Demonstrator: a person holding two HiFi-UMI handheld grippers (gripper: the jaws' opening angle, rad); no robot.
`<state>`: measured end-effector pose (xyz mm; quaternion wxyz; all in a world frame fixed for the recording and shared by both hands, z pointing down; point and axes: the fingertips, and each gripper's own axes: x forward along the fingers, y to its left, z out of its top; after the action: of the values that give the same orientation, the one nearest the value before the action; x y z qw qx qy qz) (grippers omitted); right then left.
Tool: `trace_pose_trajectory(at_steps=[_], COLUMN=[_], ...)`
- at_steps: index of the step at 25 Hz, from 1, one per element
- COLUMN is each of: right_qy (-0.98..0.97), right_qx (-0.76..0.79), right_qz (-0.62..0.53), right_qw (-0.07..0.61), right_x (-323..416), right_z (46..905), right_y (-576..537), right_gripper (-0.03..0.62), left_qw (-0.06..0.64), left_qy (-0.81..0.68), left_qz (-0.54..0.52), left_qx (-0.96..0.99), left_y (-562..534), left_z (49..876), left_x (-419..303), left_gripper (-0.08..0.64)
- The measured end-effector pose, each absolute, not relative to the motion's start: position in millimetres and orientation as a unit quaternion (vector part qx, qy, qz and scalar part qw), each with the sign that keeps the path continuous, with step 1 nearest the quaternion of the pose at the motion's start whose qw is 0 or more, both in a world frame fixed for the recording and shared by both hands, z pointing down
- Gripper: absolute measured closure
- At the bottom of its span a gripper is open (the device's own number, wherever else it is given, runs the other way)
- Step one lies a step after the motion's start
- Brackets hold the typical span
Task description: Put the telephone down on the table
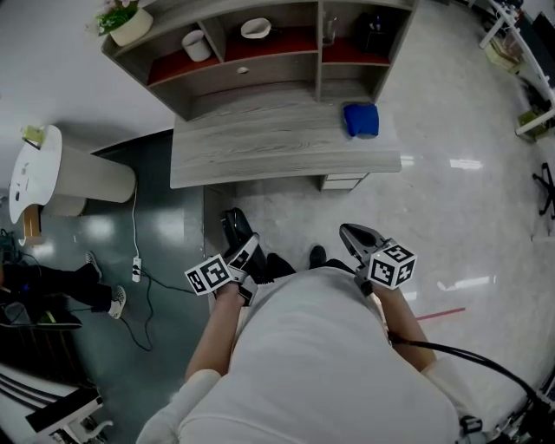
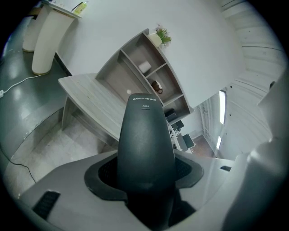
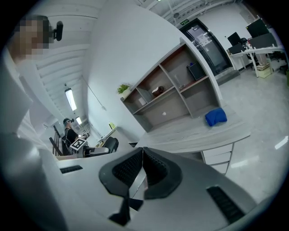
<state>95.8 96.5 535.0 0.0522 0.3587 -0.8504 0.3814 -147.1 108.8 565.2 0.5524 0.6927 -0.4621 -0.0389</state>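
My left gripper [image 2: 145,173] is shut on a black telephone handset [image 2: 145,144], which stands up between the two pads and fills the middle of the left gripper view. In the head view the left gripper [image 1: 236,253] holds the telephone [image 1: 232,227] near my waist, in front of the table's near edge and not over it. The grey wooden table [image 1: 277,143] lies ahead. My right gripper [image 1: 357,236] hangs at my right side. Its pads meet with nothing between them [image 3: 142,169]. A blue cloth-like thing [image 1: 361,119] lies on the table's right part.
A shelf unit [image 1: 260,65] stands on the table's back with a cup [image 1: 197,44], a bowl [image 1: 255,28] and a plant [image 1: 126,19]. A white round stand [image 1: 52,173] is at the left. A power strip [image 1: 136,269] with cable lies on the floor. Another person's feet [image 1: 108,299] show at the left.
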Motion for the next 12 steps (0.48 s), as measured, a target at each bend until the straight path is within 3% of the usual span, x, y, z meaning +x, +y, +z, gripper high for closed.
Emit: trace_pose_trajectory(at_steps=[12], right_qy=[-0.835], right_qx=[0.37], right_qz=[0.404], right_qw=[0.048], right_x=[122], right_z=[557], right_y=[81], right_gripper=[0.574], left_qw=[0.563], left_qy=[-0.462], left_qz=[-0.033], left_qx=[0.685], left_y=[78], left_z=[578], left_x=[-126], left_gripper=[0.278])
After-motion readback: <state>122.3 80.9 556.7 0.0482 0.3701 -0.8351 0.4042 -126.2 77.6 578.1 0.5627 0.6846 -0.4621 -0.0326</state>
